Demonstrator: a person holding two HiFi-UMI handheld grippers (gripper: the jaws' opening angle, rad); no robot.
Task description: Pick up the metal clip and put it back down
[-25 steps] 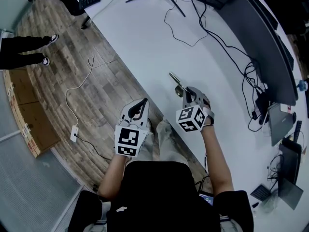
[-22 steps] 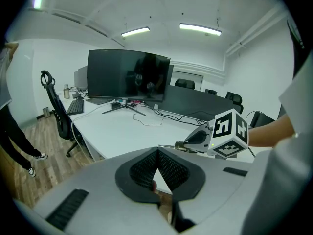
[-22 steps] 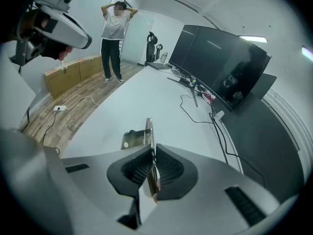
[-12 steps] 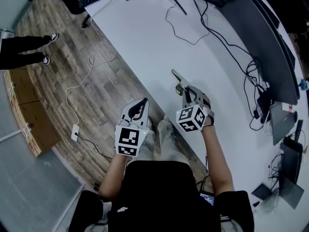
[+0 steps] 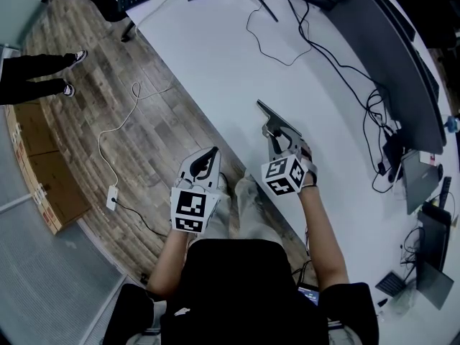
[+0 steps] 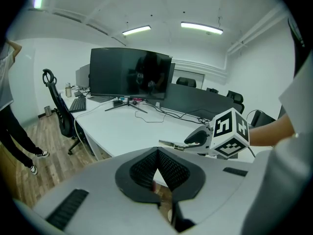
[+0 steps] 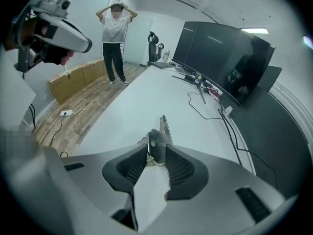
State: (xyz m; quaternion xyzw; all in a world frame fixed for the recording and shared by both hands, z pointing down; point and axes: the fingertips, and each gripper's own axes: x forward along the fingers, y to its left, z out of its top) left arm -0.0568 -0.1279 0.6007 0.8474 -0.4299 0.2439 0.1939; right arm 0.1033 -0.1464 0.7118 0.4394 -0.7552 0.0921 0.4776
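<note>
**Metal clip being held by its rear tab as the right jaws are being eased**

The metal clip [image 5: 275, 121] is being found over the near part of the white table [image 5: 215, 56], just beyond the right gripper [image 5: 279, 144]. Its long narrow blade is being pointed away toward the far left, and its rounded rear tab is being kept between the right jaws. Those jaws have just been opening and are being seen partway apart. The tab is filling the gap and both pads appear to be touching it, so a light clamp on the clip is being judged. Whether the blade tip is being rested on the table cannot be told from any view.

The left gripper [image 5: 203, 162] is being held to the near left, off the table's near edge and well apart from the clip. Its jaws are together on nothing.

Handling is being judged as follows:

- **Weight and surface:** The clip is being taken as light, thin and stiff, with smooth metal faces likely to be slippery against the pads.
- **Spring:** If it is sprung, as its shape is suggesting, the tab is being expected to push back as the jaws part.
- **Leverage:** The long blade is being regarded as a lever, so a hold at the tab alone is allowing it to swing or droop.
- **Hold and release:** A hold squarely across the tab, flat faces against the pads, is being recommended. Full release is being advised only once the blade is being supported by the table.
</note>
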